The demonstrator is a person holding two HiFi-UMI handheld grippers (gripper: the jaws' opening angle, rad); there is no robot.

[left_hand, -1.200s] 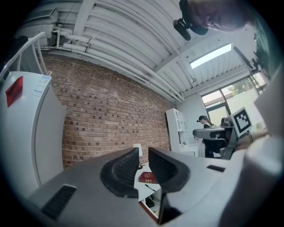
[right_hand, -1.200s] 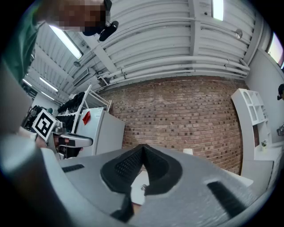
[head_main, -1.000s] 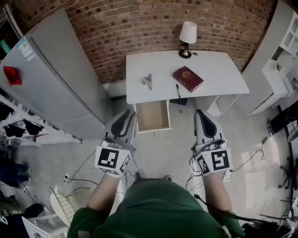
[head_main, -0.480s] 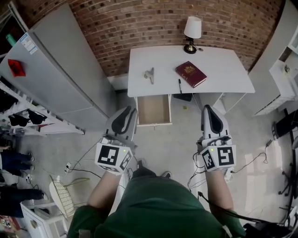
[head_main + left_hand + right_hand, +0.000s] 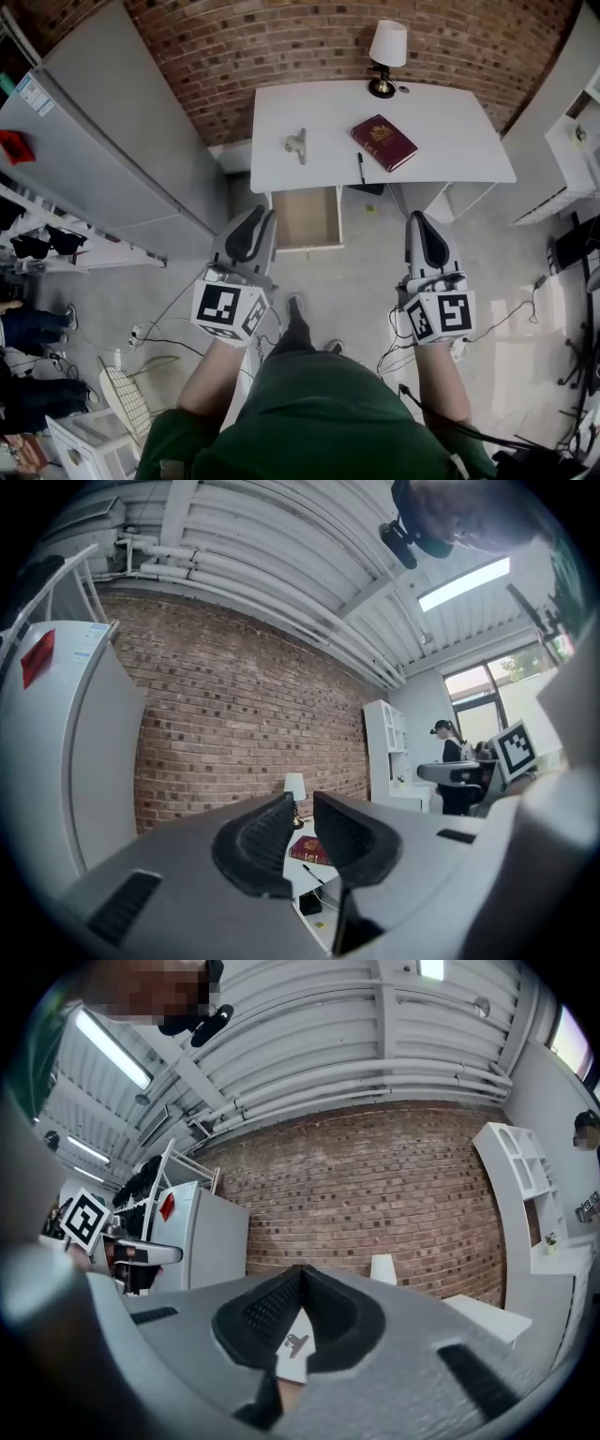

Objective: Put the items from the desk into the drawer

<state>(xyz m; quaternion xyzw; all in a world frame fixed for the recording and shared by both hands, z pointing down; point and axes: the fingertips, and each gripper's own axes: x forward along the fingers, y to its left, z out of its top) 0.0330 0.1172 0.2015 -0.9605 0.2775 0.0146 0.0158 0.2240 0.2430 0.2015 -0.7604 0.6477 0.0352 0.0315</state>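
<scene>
Head view: white desk [image 5: 441, 141] with red book [image 5: 383, 142], black pen [image 5: 360, 169], grey clip [image 5: 297, 144]; left gripper [image 5: 258, 215] barely open, right gripper [image 5: 419, 221] closed, both empty.

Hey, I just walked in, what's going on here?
A person stands back from the white desk with a gripper in each hand, neither holding anything. The left gripper has its fingers slightly apart; the right gripper has them together. The drawer is open and looks empty. The red book, pen, grey clip and lamp sit on the desktop, untouched.
</scene>
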